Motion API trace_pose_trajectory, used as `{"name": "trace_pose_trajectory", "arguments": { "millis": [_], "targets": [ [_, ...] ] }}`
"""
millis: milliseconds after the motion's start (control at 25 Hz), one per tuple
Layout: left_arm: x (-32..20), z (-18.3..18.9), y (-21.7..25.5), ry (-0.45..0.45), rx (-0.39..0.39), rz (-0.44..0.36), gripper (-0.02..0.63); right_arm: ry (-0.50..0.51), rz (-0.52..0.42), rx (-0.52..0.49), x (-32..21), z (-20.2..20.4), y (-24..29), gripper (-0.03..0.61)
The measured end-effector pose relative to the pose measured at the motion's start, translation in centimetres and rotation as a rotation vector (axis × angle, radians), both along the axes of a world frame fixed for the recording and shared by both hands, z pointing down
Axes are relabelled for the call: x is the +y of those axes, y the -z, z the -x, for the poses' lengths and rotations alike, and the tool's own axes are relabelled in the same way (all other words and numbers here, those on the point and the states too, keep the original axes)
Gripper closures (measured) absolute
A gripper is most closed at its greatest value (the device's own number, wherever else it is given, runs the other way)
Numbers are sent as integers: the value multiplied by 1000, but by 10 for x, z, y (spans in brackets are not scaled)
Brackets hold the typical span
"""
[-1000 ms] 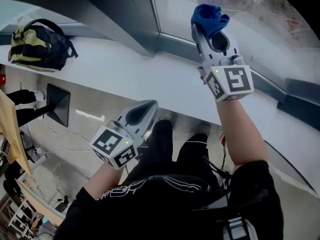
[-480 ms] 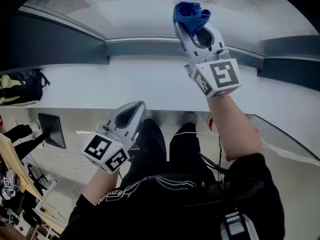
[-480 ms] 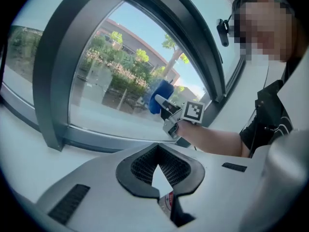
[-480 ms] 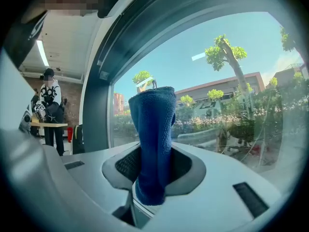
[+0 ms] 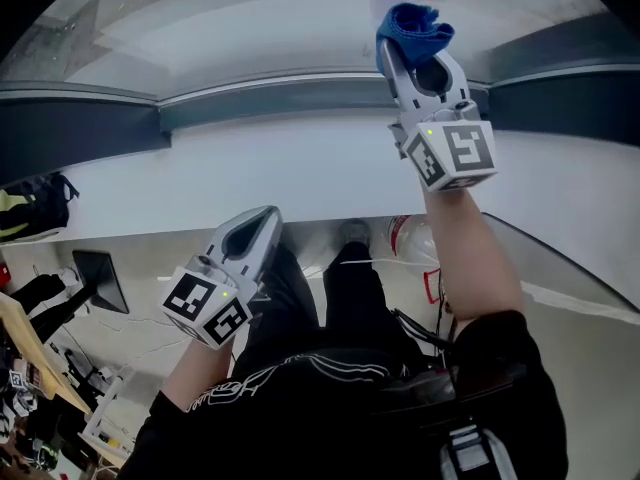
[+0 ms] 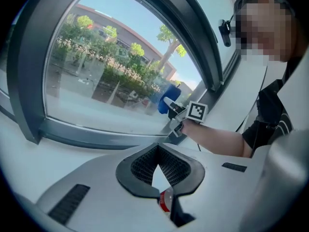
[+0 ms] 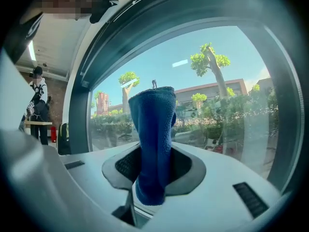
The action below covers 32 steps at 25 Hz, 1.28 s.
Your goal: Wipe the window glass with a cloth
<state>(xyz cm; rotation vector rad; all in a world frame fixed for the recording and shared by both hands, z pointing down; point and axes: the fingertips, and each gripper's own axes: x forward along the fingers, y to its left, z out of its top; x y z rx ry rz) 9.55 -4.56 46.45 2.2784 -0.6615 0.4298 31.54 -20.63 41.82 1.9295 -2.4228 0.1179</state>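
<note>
A blue cloth [image 5: 412,30] sticks up from my right gripper [image 5: 412,56], which is shut on it and raised in front of the window glass [image 5: 250,18]. Seen along the right gripper's jaws, the cloth [image 7: 153,144] stands upright against the pane [image 7: 217,95]; contact with the glass cannot be told. My left gripper [image 5: 262,220] hangs low over the white sill's front edge, shut with nothing between its jaws. In the left gripper view the cloth [image 6: 166,98] and right gripper [image 6: 177,113] show by the pane [image 6: 106,76].
A white sill [image 5: 300,183] runs below the dark window frame [image 5: 280,98]. A dark vertical frame post [image 7: 79,105] borders the pane on the left. A dark bag [image 5: 25,203] lies at the sill's far left. A person stands far left in the room [image 7: 37,108].
The head view has swung to face the window more squarely. My right gripper with the cloth stays raised at the glass, shifted slightly right. The left gripper stays low.
</note>
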Motion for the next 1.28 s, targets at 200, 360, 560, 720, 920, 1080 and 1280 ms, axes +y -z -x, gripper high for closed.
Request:
{"name": "trace_pose_trajectory", "arguments": {
  "millis": [200,360,560,720,920,1080,1280],
  "targets": [
    [16,-61,-10,-56,2,15,609,-82,6,22,21,-83,-8,485],
    [30,-106,-16,-113,10,29,609,-146,15,39,37,-145,-10,485],
    [39,-146,-14,-157,10,29,609,-235,10,36,54,-208,-7,485],
    [38,-162,-18,-174,10,35,609,-329,26,20,64,-244,-13,485],
    [40,-174,-19,-190,14,42,609,-410,41,7,71,-270,-19,485],
    [38,-168,-18,-185,11,47,609,-437,52,-3,70,-275,-21,485],
    [33,-151,-18,-163,22,45,609,-452,45,-14,74,-266,-17,485]
  ]
}}
